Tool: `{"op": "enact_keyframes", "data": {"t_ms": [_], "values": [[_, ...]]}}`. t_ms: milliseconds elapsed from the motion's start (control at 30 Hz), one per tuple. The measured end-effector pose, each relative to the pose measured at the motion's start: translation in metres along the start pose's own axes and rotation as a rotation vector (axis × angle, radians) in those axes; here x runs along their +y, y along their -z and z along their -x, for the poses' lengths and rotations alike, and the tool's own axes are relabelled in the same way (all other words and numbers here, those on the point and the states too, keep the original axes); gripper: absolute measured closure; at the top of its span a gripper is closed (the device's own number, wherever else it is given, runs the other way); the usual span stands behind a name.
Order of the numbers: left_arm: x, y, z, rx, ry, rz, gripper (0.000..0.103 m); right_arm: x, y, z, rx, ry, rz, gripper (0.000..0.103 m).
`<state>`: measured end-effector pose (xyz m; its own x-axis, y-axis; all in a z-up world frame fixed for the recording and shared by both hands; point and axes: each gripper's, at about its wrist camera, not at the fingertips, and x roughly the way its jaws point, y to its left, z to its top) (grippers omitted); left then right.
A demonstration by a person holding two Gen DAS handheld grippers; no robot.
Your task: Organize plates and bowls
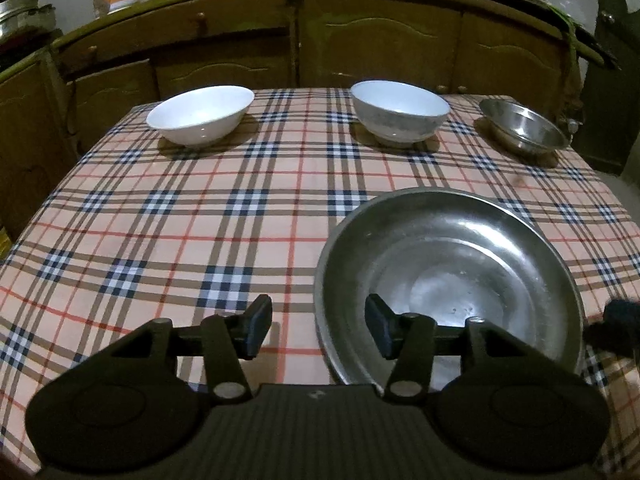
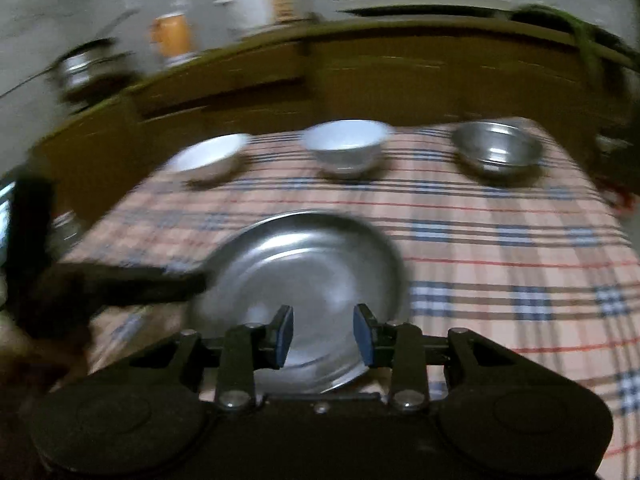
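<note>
Left gripper (image 1: 316,330) stands parted, straddling the near rim of the wide, shallow steel plate (image 1: 452,280) without pressing it. Right gripper (image 2: 323,334), also released, hovers over the same plate, which rests flat on the checked tablecloth (image 1: 168,240), likely deposited as a stacking base.

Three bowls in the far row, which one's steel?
The steel bowl at the right end of the row. It is shiny grey metal; the left white bowl and middle white bowl are both white. The large steel plate sits nearer, apart from that row.
</note>
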<state>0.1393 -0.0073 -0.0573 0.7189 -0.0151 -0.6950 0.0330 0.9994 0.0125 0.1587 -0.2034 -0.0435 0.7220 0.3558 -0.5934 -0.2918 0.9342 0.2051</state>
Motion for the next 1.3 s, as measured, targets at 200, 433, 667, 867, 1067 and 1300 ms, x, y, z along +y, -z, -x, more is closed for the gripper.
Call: {"op": "enact_keyframes", "data": {"t_ms": [200,433,667,867,1067,1300], "values": [[0.005,0.000,0.000,0.002,-0.010,0.009,0.049,0.028,0.012,-0.007,0.066,-0.118,0.151,0.062],[0.007,0.001,-0.002,0.010,-0.012,0.011,0.048,0.032,0.020,-0.032,0.102,-0.039,0.195,0.051],[0.007,0.002,-0.009,0.022,-0.016,0.002,0.044,0.001,0.005,-0.030,0.011,0.130,0.060,0.037],[0.005,0.000,-0.022,0.041,-0.017,-0.013,0.043,-0.050,-0.001,-0.045,0.050,0.229,-0.175,0.032],[0.001,-0.005,-0.034,0.046,0.013,-0.018,0.042,-0.067,0.002,-0.063,0.092,0.187,-0.278,0.031],[-0.009,-0.007,-0.038,0.047,0.067,-0.021,0.064,-0.060,-0.006,-0.074,0.111,0.112,-0.305,0.078]]}}
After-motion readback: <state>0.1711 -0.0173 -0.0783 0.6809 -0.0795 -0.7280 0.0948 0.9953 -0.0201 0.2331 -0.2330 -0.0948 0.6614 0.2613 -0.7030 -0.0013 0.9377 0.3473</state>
